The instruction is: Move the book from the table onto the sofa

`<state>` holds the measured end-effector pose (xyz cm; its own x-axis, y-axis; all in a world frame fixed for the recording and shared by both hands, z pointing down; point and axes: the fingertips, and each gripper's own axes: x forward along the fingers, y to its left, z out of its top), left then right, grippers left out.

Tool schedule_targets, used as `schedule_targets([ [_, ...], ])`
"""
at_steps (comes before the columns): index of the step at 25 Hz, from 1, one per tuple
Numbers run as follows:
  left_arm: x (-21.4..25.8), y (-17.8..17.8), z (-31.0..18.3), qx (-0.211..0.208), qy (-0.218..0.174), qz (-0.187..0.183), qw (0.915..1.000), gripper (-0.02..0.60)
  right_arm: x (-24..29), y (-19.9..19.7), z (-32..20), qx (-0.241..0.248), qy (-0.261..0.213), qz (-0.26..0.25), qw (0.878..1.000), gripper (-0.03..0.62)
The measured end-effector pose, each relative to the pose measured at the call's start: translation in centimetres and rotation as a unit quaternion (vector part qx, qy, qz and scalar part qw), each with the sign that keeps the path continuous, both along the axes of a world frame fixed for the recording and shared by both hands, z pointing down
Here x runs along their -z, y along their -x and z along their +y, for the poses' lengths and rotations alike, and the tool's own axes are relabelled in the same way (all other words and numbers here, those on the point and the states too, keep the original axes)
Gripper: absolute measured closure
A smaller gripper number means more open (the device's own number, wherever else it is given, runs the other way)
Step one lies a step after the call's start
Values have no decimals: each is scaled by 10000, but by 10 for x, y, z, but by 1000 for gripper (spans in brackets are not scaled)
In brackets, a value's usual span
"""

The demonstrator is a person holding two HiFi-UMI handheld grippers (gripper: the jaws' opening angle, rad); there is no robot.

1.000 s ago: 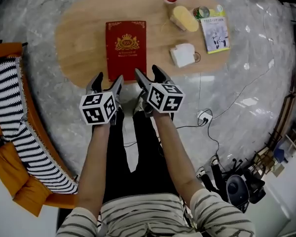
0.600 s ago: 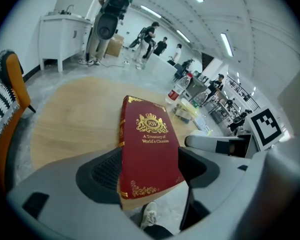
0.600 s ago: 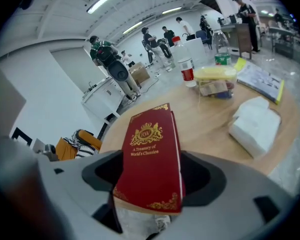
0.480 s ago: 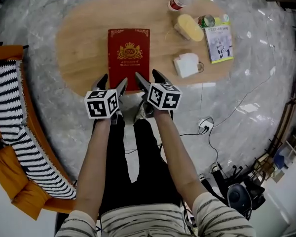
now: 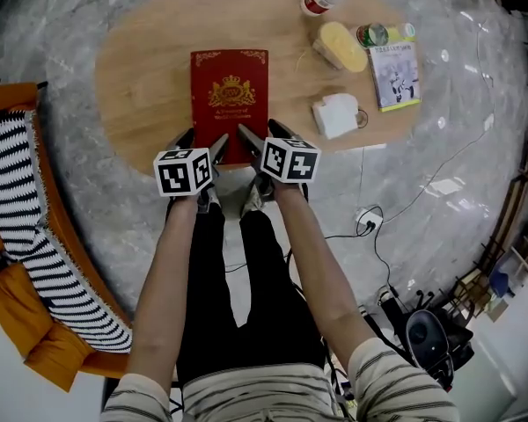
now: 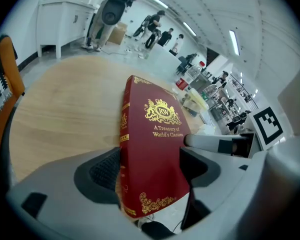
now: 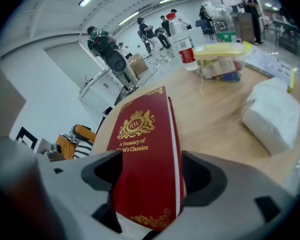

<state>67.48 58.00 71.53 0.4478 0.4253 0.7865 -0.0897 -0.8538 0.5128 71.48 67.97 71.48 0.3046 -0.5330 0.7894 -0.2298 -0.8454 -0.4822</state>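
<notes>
A red hardcover book [image 5: 230, 104] with gold print lies flat on the oval wooden table [image 5: 141, 69], its near end at the table's front edge. My left gripper [image 5: 202, 141] is at the book's near left corner. Its jaws are opening, and the book's spine corner [image 6: 152, 149] shows between them with a gap on both sides. My right gripper [image 5: 260, 134] is at the near right corner, jaws wide, with the book [image 7: 145, 154] between the pads and not pressed. Both grippers [image 6: 152, 170] [image 7: 152, 176] point down at the book.
An orange sofa [image 5: 18, 341] with a striped blanket [image 5: 18, 209] stands at the left. On the table's right lie a white tissue pack [image 5: 336, 115], a yellow-lidded box [image 5: 341, 47], a booklet [image 5: 393, 76], a can [image 5: 370, 35] and a bottle [image 5: 317, 0]. A cable and plug [image 5: 365, 209] trail on the floor.
Both grippers have sunk and moved forward from just short of the table to the book's near corners. Their jaws have spread a little wider.
</notes>
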Motion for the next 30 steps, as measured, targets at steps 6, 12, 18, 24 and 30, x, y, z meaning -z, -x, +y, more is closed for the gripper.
schedule_targets([
  [6, -12, -3, -2, -45, -54, -112, 9999, 230, -10, -3, -6, 130, 49, -111, 9998, 238],
  [12, -17, -14, -5, 30, 55, -105, 9999, 230, -18, -7, -9, 101, 87, -170, 9998, 238],
  [18, -20, -27, -2, -146, 54, -119, 9998, 230, -23, -9, -11, 134, 50, -236, 9996, 238],
  [24, -25, -27, -1, -198, 54, -167, 9996, 230, -27, -9, -12, 151, -87, -358, 9992, 240],
  [30, -27, -26, -2, -196, 150, -234, 9994, 230, -29, -8, -12, 168, -125, -412, 9989, 240],
])
